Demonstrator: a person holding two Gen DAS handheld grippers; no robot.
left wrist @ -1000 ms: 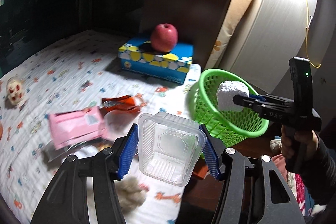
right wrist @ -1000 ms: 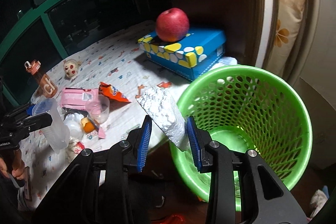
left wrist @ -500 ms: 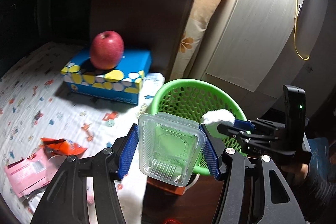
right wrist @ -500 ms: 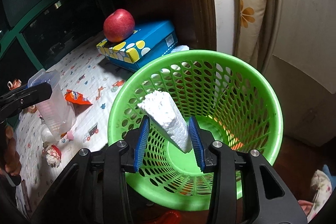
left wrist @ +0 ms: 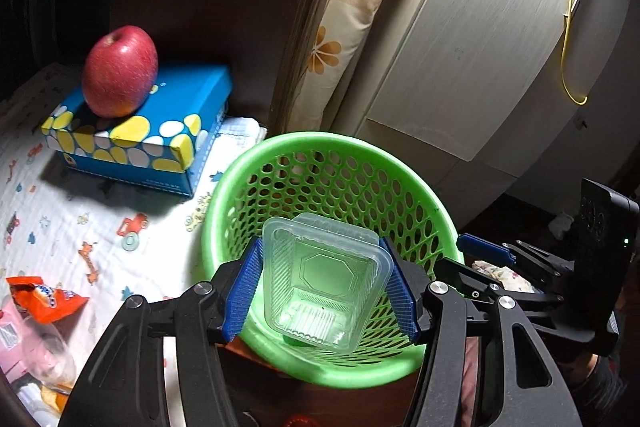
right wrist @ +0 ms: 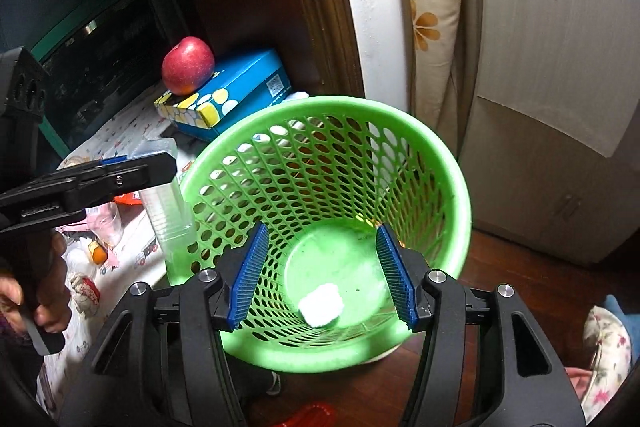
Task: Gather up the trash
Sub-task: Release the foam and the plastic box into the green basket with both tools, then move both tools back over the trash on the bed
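My left gripper [left wrist: 320,287] is shut on a clear plastic container [left wrist: 324,275] and holds it over the near rim of the green mesh basket [left wrist: 280,147]. My right gripper [right wrist: 322,275] is open and empty above the basket [right wrist: 460,187]. A white foam block [right wrist: 322,305] lies on the basket's floor. In the right wrist view the left gripper holds the container [right wrist: 168,211] at the basket's left rim. In the left wrist view the right gripper [left wrist: 484,251] shows at the basket's right side.
A red apple [left wrist: 120,71] sits on a blue tissue box [left wrist: 160,143] on the patterned cloth [left wrist: 80,207]. An orange snack wrapper [left wrist: 44,299] and other litter lie at the left. A pillow [left wrist: 360,7] and a white cabinet [left wrist: 480,47] stand behind the basket.
My right gripper opened and the foam block dropped to the basket's floor. My left gripper carried the container right, over the basket's rim.
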